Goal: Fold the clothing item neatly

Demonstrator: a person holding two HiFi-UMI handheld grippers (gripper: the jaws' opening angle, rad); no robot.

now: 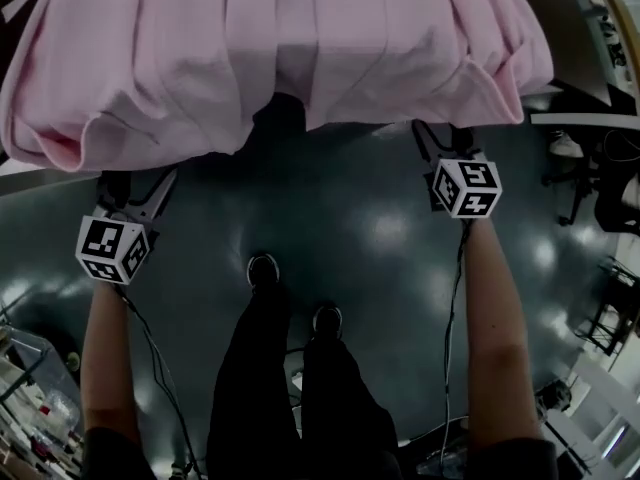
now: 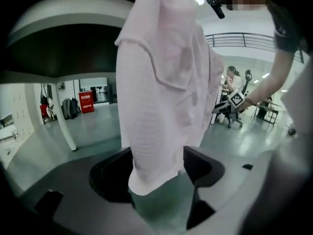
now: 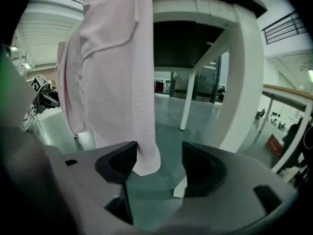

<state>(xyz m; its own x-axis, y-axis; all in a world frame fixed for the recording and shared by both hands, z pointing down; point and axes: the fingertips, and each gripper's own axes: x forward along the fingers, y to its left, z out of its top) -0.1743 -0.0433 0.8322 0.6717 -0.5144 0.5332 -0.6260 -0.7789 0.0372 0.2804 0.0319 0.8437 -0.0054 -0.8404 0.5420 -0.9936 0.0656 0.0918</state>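
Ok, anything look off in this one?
The pink garment hangs bunched over the table edge instead of lying flat. Its lower edge dangles loose between the open jaws of the left hand-held gripper and right hand-held gripper.

Garment [image 1: 300, 48]: pale pink, fine ribbed weave
Cubes [image 1: 113, 249]: white, black square markers
Jaws: black
Floor [image 1: 370, 228]: dark grey-green, glossy
Trousers [image 1: 260, 388]: black
Table leg [image 3: 188, 102]: white
Box [image 2: 86, 102]: red

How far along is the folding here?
Done: nothing looks folded; the pink garment lies bunched on the table, its edge hanging over. In hand: nothing gripped; left gripper and right gripper stand open, cloth hanging loose between the jaws. Left: grip, spread flat, make every fold.
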